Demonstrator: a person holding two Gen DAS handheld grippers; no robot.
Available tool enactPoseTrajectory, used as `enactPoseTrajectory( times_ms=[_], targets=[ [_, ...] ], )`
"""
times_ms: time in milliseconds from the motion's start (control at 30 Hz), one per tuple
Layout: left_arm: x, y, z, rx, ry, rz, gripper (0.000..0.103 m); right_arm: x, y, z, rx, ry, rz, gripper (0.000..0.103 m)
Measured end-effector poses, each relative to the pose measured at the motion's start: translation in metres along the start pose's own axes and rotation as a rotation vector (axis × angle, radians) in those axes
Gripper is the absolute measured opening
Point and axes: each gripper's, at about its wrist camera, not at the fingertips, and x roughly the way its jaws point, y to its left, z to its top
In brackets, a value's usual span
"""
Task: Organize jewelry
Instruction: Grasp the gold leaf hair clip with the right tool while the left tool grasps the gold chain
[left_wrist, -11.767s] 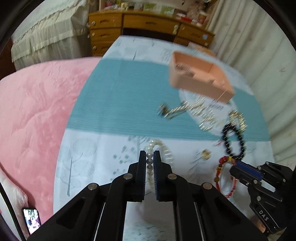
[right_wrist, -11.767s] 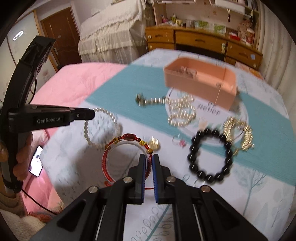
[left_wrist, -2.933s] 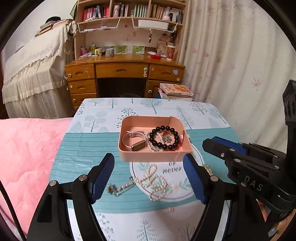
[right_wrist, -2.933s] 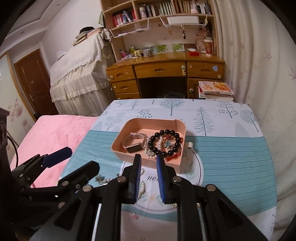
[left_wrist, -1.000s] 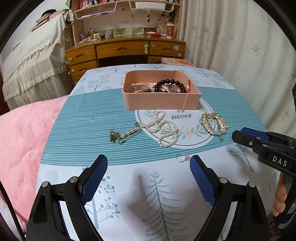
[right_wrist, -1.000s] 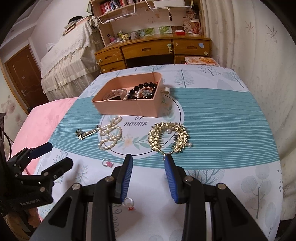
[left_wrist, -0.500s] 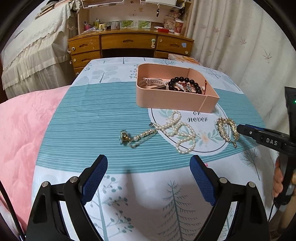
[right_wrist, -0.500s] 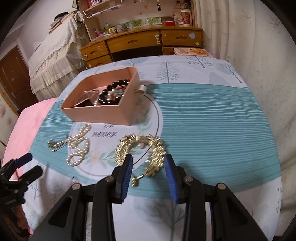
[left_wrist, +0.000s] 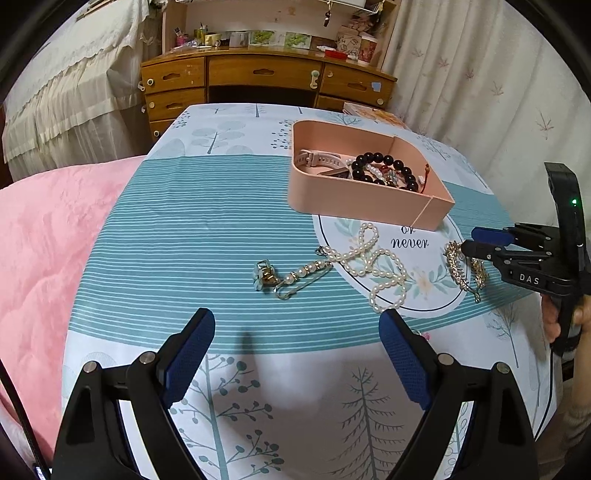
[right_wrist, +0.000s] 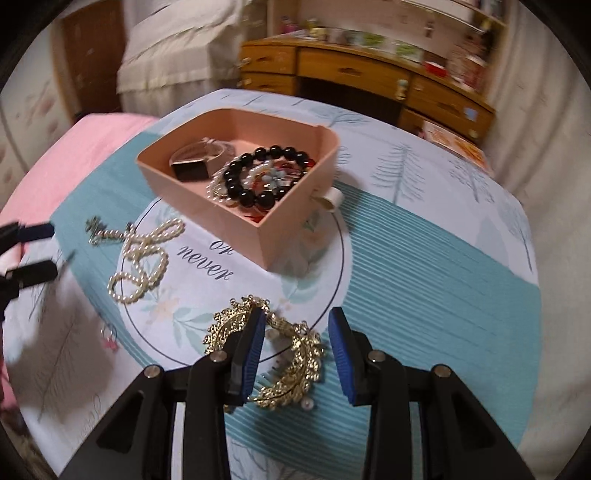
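The worktop (left_wrist: 177, 229) has loads of open cloth on the striped left half, but its near and right edges drop off toward a pink bed (left_wrist: 37, 236) and a curtain (left_wrist: 480, 92), so anything flicked sideways could slide off. The pink tray (right_wrist: 291, 225) sits toward the far middle with low walls and an open top, already holding a black bead bracelet (right_wrist: 255, 177) and a watch (right_wrist: 192, 168), with room left on its near side. The pearl strand (left_wrist: 373, 262) lies looped just in front of the tray; it looks limp and slinky, so pinching one loop would probably let the rest trail and snag. The gold comb (right_wrist: 291, 354) lies on the cloth near the right edge, stiff, light and spiky by the look of it, with thin teeth that could bend; across the leafy arch seems the safest place to grab. The right gripper (right_wrist: 295, 350) is partly spread and straddles that arch without pressing on it, so nothing is held. The left gripper (left_wrist: 295, 354) hangs wide apart and empty over bare cloth, short of the pearl pin (left_wrist: 291, 277). A tiny ring (right_wrist: 109, 338) sits apart, easy to miss.
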Motion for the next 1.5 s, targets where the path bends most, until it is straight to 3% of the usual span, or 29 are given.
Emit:
enactPoseTrajectory(
  times_ms=[100, 267, 433, 500, 667, 767, 933, 1033, 1200, 1367, 1500],
  targets=[
    [0.001, 0.003, 0.003, -0.014, 0.006, -0.007, 0.089, 0.001, 0.002, 0.002, -0.059, 0.009, 0.053, 0.036],
    [0.002, 0.004, 0.006, -0.017, 0.012, -0.012, 0.089, 0.008, 0.008, 0.003, -0.169, 0.049, 0.060, 0.036],
    [0.003, 0.003, 0.014, 0.015, 0.011, -0.001, 0.089, 0.010, 0.003, 0.002, -0.198, 0.071, 0.105, 0.035],
    [0.006, 0.000, 0.018, 0.046, 0.020, 0.002, 0.089, 0.011, 0.000, 0.001, -0.204, 0.090, 0.133, 0.031],
    [0.020, -0.008, 0.023, 0.167, 0.067, -0.008, 0.072, 0.011, -0.003, -0.005, -0.194, 0.111, 0.141, 0.017],
    [0.031, -0.010, 0.026, 0.240, 0.099, -0.002, 0.068, 0.008, -0.003, -0.008, -0.176, 0.109, 0.124, 0.017],
    [0.035, 0.009, 0.039, 0.120, 0.121, -0.087, 0.051, 0.003, -0.001, -0.018, -0.130, 0.069, 0.138, 0.017],
    [0.038, 0.024, 0.044, 0.024, 0.135, -0.114, 0.034, 0.001, -0.001, -0.022, -0.092, 0.052, 0.175, 0.016],
    [0.046, 0.037, 0.047, -0.019, 0.174, -0.157, 0.031, 0.001, -0.005, -0.021, -0.035, 0.043, 0.216, 0.016],
    [0.048, 0.043, 0.047, 0.079, 0.201, -0.244, 0.031, -0.001, -0.007, -0.027, 0.001, 0.036, 0.229, 0.016],
    [0.045, 0.042, 0.045, 0.214, 0.178, -0.213, 0.031, -0.004, -0.004, -0.031, 0.010, 0.034, 0.222, 0.016]
  ],
)
